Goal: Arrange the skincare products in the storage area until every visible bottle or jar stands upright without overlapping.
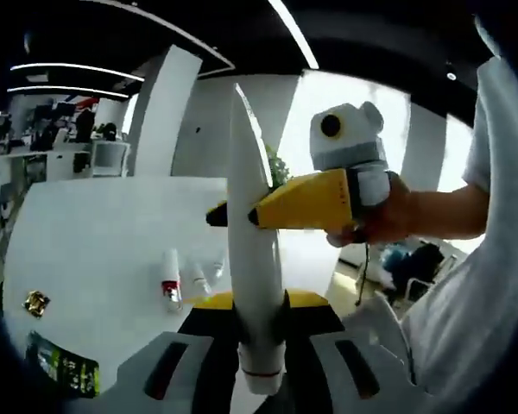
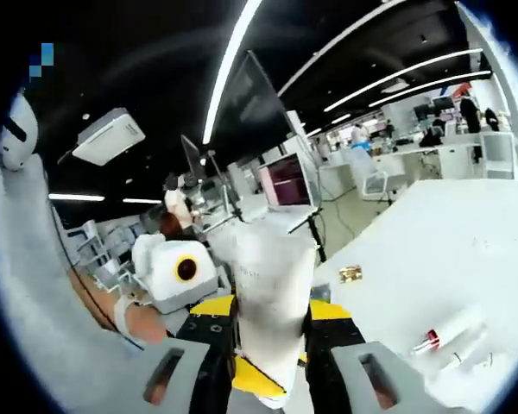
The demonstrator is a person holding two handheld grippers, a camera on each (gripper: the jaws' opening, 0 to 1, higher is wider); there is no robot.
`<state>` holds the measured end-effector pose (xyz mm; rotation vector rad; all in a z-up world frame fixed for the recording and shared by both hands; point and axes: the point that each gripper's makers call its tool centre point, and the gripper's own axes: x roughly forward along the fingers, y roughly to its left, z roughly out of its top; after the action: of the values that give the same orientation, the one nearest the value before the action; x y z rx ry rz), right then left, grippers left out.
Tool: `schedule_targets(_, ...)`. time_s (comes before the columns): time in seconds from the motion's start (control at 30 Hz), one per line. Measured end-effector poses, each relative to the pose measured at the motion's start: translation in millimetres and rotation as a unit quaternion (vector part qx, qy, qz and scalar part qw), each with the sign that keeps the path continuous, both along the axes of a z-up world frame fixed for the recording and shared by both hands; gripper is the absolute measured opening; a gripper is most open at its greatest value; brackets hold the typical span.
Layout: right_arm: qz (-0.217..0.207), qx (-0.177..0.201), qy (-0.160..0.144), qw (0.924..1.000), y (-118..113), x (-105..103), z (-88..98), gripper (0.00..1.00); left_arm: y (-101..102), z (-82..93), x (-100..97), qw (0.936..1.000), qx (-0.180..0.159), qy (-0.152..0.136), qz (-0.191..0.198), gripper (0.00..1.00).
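- In the left gripper view, the left claw (image 1: 261, 341) is closed on a tall white tube (image 1: 250, 250), clamping it near its capped lower end at the bottom centre of the frame; the tube rises from between the jaws to a thin flat tip in the upper middle.
- The right claw (image 1: 233, 214) comes in from the right of that frame, held by a hand (image 1: 382, 216); its yellow, black-tipped jaws sit on either side of the tube's upper half, pinching it across its flat width.
- In the right gripper view, the right claw (image 2: 272, 345) holds the same white tube (image 2: 272, 302) at the bottom centre, the broad flat face of the tube filling the gap between its jaws; the left claw's white body shows just left of the tube.
- The tube is lifted off the white counter (image 1: 95, 250), held between both claws.
- On the counter, left of the tube in the lower middle of the left gripper view, lies a small white tube with a red band (image 1: 170, 280), with other pale tubes just beside it, all lying flat.
- A small gold item (image 1: 36, 302) rests at the left, and a green-and-black packet (image 1: 62, 366) lies at the lower left edge.
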<state>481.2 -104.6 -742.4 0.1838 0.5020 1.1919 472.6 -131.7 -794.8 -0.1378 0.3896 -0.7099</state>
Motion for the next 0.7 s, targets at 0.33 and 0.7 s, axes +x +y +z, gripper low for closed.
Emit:
schedule_targets(0.33, -0.086, -0.025, -0.004, 0.9960, 10, 12, -8.4, 0.31, 2, 1.7, 9.6, 0.9992, 0.014, 0.003, 0.038, 0.15)
schedule_targets(0.7, -0.083, -0.036, -0.031, 0.9954, 6, 10, -8.4, 0.26, 3, -0.3, 11.7, 0.9981, 0.038, -0.025, 0.041, 0.21)
